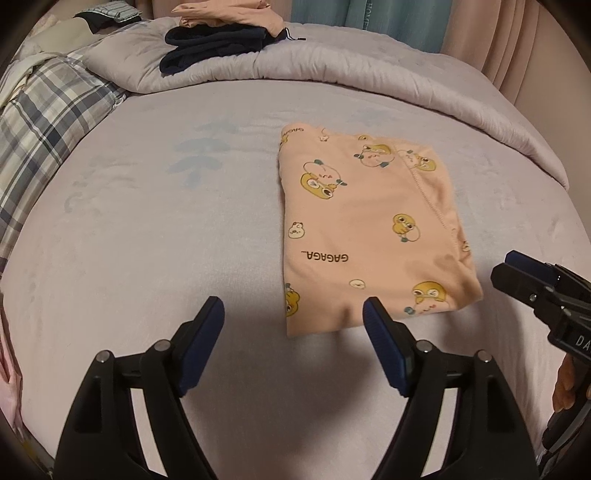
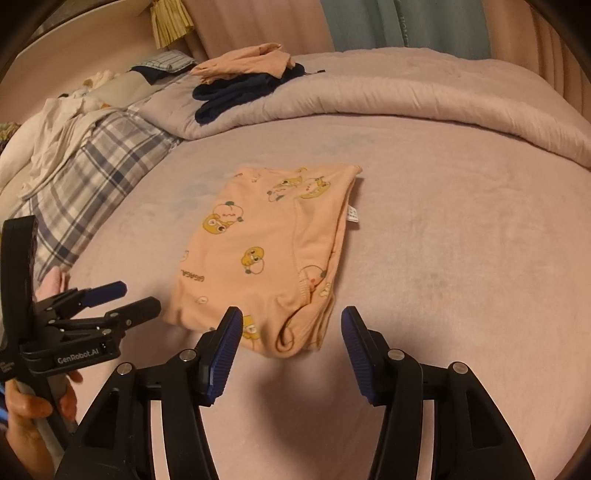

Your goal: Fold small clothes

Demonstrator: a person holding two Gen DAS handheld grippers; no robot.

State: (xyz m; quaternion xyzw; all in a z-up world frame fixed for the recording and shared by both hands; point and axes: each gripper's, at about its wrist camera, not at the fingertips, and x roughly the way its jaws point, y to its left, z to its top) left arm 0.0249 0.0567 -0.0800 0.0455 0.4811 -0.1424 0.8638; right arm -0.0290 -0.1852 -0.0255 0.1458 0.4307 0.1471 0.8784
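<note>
peach duck-print garment (image 1: 369, 229) lying flat on the bed (image 1: 166, 240), folded into a neat block, a bit right of the middle. white tag (image 2: 352, 214) poking out at its right side. lots of soft layers at the near right corner, bunched a little.

left gripper (image 1: 293, 317) low by the near edge of the cloth, fingers (image 1: 380, 325) spread wide, nothing between them, one tip just touching or right above the near edge; hard to tell which. right gripper (image 2: 291, 325) near the near right corner, fingers spread wide too, holding nothing.

could go wrong: grabbing only the top layer, so the fold opens up. could also drag the cloth on the fuzzy sheet and bunch it, since thin cloth slides and wrinkles fast. pinching the sheet along with the cloth also likely if going too deep.

plenty of open bed left and right of the cloth. rolled duvet (image 1: 332, 70) across the back, with a dark folded pile (image 1: 214, 44) and a peach piece (image 1: 229, 13) on top. plaid blanket (image 1: 48, 122) along the left side. both grippers near each other, so watch for bumping.
</note>
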